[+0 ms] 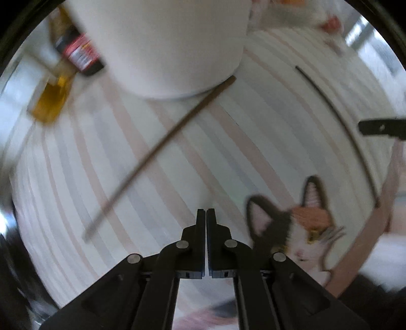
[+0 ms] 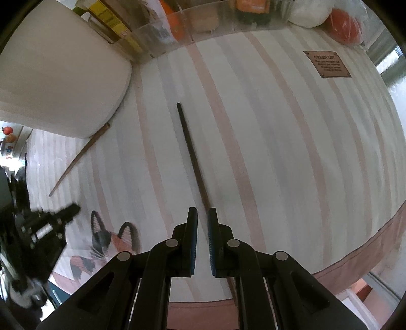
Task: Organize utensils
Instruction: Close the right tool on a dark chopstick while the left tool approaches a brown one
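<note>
My left gripper (image 1: 205, 210) is shut with nothing between its fingers, pointing down over the striped cloth. A brown chopstick (image 1: 162, 144) lies slanted ahead of it, its far end against a white container (image 1: 165, 45). A dark chopstick (image 1: 307, 76) lies further right, near the tip of my right gripper (image 1: 362, 128). In the right wrist view my right gripper (image 2: 202, 210) is shut to a narrow slit that shows only cloth. The dark chopstick (image 2: 192, 154) lies on the cloth and runs under its right finger. The brown chopstick (image 2: 78, 157), white container (image 2: 58, 83) and blurred left gripper (image 2: 76, 208) are at left.
Sauce bottles (image 1: 76, 50) stand left of the white container. A clear bin (image 2: 203, 22) of packets and a red bag (image 2: 342, 22) line the far side. The cloth has a cat print (image 2: 114, 238) and a brown label (image 2: 327, 64). Its hem (image 2: 368, 243) marks the near right edge.
</note>
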The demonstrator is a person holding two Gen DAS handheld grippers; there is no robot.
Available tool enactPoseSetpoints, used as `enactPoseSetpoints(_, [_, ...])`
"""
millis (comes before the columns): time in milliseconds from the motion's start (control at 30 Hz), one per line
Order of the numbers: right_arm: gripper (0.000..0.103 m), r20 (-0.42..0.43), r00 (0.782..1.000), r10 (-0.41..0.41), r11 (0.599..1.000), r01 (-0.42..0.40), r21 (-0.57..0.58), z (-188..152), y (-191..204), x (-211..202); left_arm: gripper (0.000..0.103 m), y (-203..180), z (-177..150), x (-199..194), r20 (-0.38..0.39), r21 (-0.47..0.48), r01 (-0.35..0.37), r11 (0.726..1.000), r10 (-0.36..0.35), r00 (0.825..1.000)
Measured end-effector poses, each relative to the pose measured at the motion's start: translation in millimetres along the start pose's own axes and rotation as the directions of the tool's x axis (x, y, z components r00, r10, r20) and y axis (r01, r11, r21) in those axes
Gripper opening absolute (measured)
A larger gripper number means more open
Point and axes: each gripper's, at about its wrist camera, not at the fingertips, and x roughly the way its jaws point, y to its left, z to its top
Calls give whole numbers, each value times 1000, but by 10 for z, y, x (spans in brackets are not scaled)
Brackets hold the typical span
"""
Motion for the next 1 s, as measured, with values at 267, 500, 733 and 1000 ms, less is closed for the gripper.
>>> enactPoseSetpoints(267, [9, 45, 998, 46, 996, -49, 72, -5, -188, -87, 46, 470, -46, -323, 153, -249, -28, 968, 68, 986])
enactPoseSetpoints(500, [9, 48, 998, 48, 996, -51, 78, -39, -151, -49, 65, 688, 270, -72, 141, -167, -31, 986, 55, 988])
enactPoseSetpoints(733, [9, 38, 998, 48, 995, -52, 89, -56, -121, 32, 67, 442, 210, 146, 37, 0, 11, 1000, -11, 999])
enactPoseSetpoints(1000, [9, 52, 997, 55, 993, -60, 98, -34, -201, -32, 67, 255, 77, -150, 82, 29, 14, 999, -16, 996])
